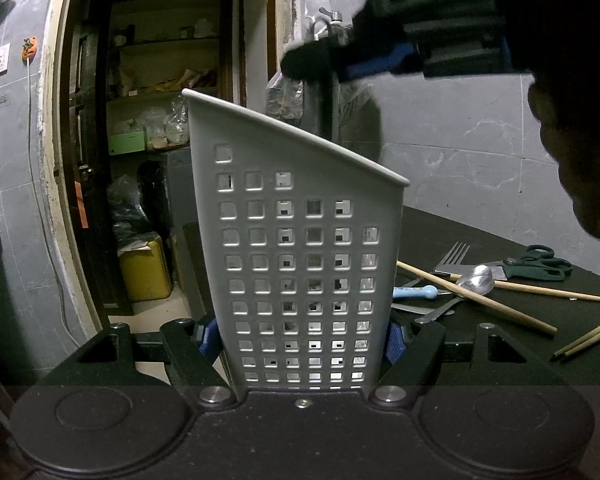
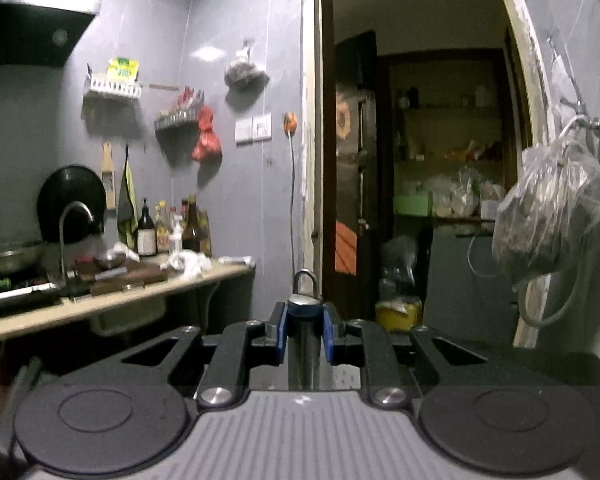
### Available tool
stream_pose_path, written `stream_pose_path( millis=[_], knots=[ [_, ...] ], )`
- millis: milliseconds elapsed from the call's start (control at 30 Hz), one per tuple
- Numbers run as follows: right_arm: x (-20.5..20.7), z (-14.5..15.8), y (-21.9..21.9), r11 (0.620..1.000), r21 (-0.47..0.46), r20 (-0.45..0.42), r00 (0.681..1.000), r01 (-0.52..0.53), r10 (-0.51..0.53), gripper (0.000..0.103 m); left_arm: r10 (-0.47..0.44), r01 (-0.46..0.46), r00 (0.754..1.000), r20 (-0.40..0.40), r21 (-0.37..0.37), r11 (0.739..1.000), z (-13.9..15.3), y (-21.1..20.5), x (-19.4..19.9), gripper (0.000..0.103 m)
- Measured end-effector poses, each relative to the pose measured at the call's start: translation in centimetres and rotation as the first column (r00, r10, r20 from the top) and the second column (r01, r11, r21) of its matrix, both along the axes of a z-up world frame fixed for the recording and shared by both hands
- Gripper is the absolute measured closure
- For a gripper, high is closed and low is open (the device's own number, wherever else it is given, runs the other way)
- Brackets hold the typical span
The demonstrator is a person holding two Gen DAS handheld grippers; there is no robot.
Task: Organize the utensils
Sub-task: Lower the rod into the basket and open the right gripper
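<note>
In the left wrist view, a tall white plastic utensil holder [image 1: 300, 264] with a slanted rim and a grid of square holes is gripped between the blue-padded fingers of the left gripper [image 1: 300, 340], whose pads press on its two sides. Beyond the fingers and to their right, loose utensils are spread on the dark surface [image 1: 480, 344]: a steel fork [image 1: 454, 258], a steel spoon [image 1: 476, 282], green-handled scissors [image 1: 536, 266], a light blue handle [image 1: 414, 292] and several pale wooden chopsticks [image 1: 500, 304]. Above the holder's rim, toward the upper right, the right gripper [image 1: 312, 62] is seen blurred, with a dark upright piece below its tip; what that piece is cannot be told from here. In the right wrist view, the blue-padded fingers [image 2: 281, 332] of that gripper [image 2: 305, 328] are set narrow and closed on a slim steel utensil with a dark blue end and a metal hanging loop [image 2: 305, 304], which runs straight forward between them and ends just past their tips. Far beyond the fingers, a doorway [image 2: 416, 160] is seen ahead and a cluttered kitchen counter [image 2: 120, 296] to the left.
</note>
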State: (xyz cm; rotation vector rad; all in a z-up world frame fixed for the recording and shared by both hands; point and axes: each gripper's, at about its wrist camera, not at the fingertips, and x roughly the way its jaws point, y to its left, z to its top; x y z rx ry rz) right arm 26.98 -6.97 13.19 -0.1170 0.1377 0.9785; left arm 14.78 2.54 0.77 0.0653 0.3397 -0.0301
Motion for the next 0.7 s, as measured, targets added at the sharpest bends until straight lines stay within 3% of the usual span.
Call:
stream_pose_path(
  millis=[467, 633, 700],
  knots=[
    [-0.3, -0.7, -0.4, 0.999, -0.023, -0.003, 1.0, 0.026, -0.026, 0.073, 0.0, 0.0, 1.0, 0.001, 0.003, 1.0, 0.0, -0.1, -0.3, 0.028],
    [-0.7, 0.1, -2.0, 0.997, 0.018, 0.026, 0.997, 0.07, -0.07, 0.05, 0.001, -0.001, 1.0, 0.002, 0.003, 1.0, 0.0, -0.1, -0.3, 0.028],
    [-0.8, 0.4, -3.0, 0.995, 0.03, 0.032, 0.995, 0.098, -0.099, 0.046, 0.001, -0.001, 1.0, 0.001, 0.002, 1.0, 0.0, -0.1, -0.3, 0.028]
  ],
)
